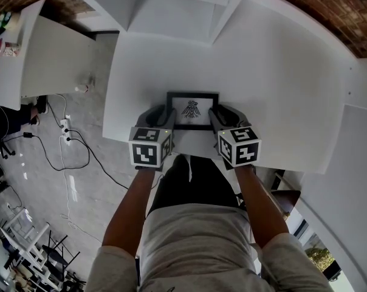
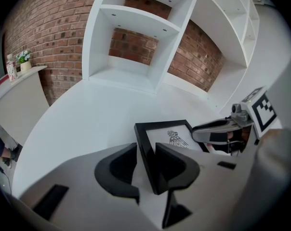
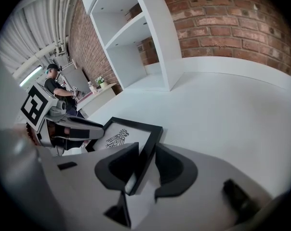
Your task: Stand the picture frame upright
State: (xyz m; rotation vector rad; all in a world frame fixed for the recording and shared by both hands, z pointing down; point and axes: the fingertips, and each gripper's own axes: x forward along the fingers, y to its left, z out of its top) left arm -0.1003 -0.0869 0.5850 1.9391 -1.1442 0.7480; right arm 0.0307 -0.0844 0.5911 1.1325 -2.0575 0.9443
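Observation:
A black picture frame (image 1: 192, 110) with a bird print sits tilted near the front edge of the white table (image 1: 281, 84), between my two grippers. My left gripper (image 1: 165, 117) straddles its left side bar (image 2: 146, 150). The bar lies against one pad and a strip of white shows between it and the other pad, so the jaws stand open. My right gripper (image 1: 215, 117) has the frame's right side bar (image 3: 148, 148) between its fingertips, and both pads sit close against it. Each gripper also shows in the other's view: the right gripper (image 2: 218, 129) and the left gripper (image 3: 73, 124).
A white shelf unit (image 1: 171, 5) stands on the far side of the table against a brick wall (image 1: 317, 5). A white counter (image 1: 25, 59) is at the left, with cables and a power strip (image 1: 65, 126) on the floor. A person (image 3: 54, 83) is far behind.

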